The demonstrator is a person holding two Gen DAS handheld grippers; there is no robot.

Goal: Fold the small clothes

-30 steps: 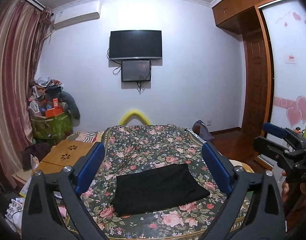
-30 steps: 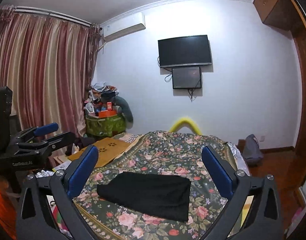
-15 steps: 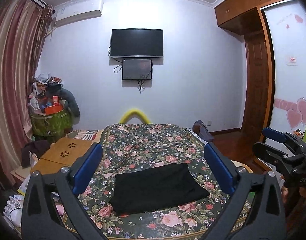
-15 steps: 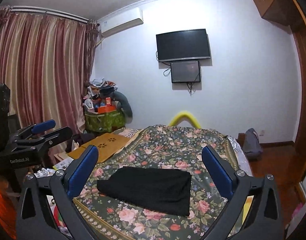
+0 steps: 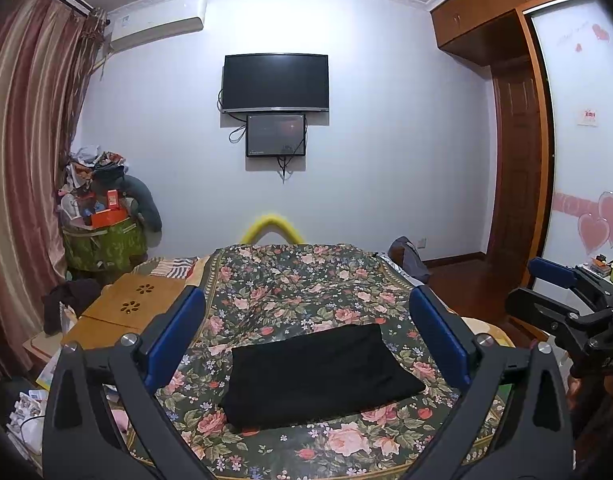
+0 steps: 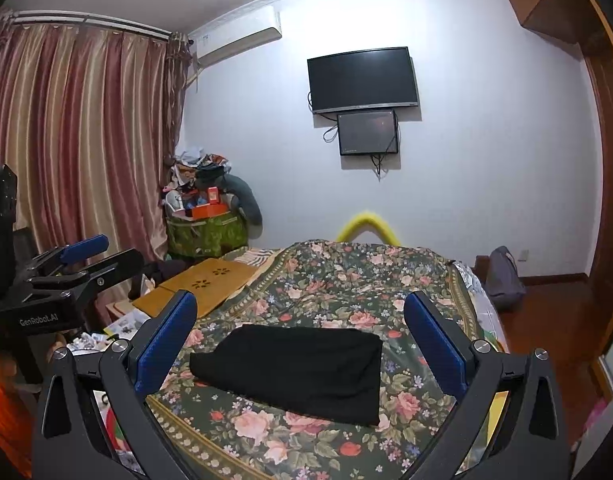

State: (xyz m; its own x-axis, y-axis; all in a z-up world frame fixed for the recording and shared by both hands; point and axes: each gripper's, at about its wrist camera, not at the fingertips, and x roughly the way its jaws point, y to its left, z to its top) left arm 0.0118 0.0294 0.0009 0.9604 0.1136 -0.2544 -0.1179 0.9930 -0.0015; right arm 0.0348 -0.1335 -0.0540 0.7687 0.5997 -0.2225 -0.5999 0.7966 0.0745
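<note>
The left tool (image 5: 306, 332) is hovering above the near end of the bed, its blue-padded jaws standing wide apart with nothing between them. A black garment (image 5: 320, 376), folded into a flat rectangle, is lying on the floral bedspread (image 5: 290, 280) in the gap the jaws are framing, apart from both pads. The right tool (image 5: 562, 300) is showing at the right edge, side-on, near the wardrobe (image 5: 510, 152). A television (image 5: 276, 83) is hanging on the far wall with a smaller screen (image 5: 276, 135) just below it. A wooden board (image 5: 130, 304) is lying left of the bed, beside an overfilled green bag (image 5: 102, 244).
</note>
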